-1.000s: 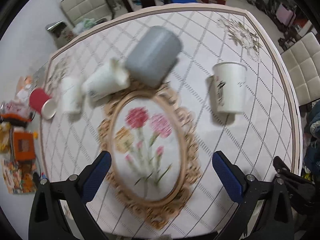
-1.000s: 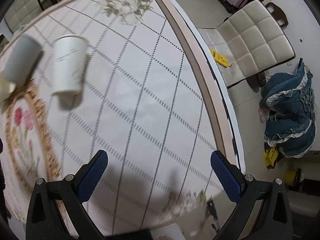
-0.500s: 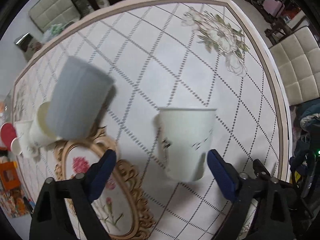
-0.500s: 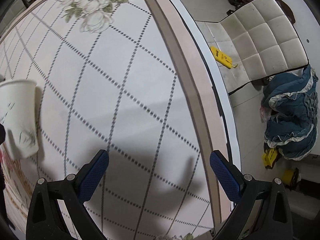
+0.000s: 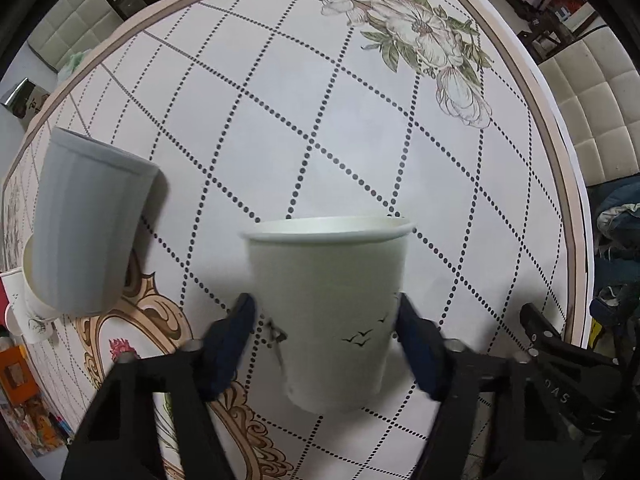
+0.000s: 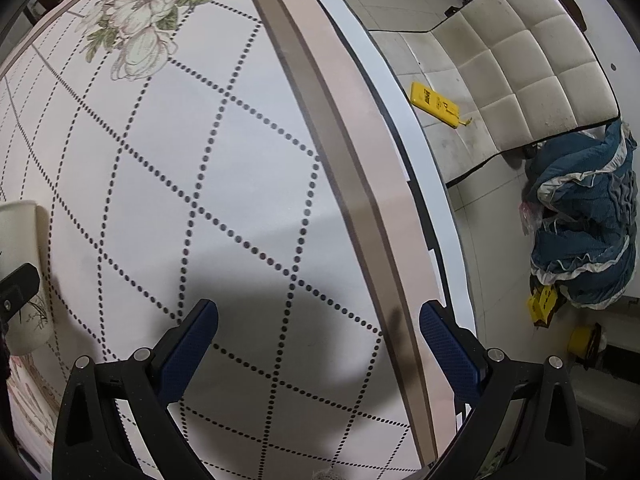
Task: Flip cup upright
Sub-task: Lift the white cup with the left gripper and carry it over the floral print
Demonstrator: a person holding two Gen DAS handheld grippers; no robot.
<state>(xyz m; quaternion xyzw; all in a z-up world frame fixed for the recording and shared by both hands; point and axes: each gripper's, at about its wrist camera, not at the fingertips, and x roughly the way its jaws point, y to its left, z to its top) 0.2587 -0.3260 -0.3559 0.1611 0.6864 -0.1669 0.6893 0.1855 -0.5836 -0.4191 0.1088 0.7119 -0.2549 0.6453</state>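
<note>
The left hand-held gripper (image 5: 326, 332) has closed in on the white paper cup (image 5: 330, 312): half a second ago the cup stood ahead of the wide-spread blue pads, and now the pads (image 5: 230, 344) sit against its lower sides, one on each flank, drawn in to the cup's width. Motion blur keeps me from telling whether they actually press it. The cup stands on the desk (image 5: 320, 120) with its wide rim uppermost and its narrow base down, small bird marks on its wall. The grey cup (image 5: 86, 228) has shifted toward the left edge of the left wrist view and looms larger, with more white cups behind it.

The right hand-held gripper (image 6: 318, 344) hovers over the dotted cloth near the desk's edge, fingers wide apart and holding nothing, much as before. The paper cup (image 6: 20, 272) shows at that view's left border.
</note>
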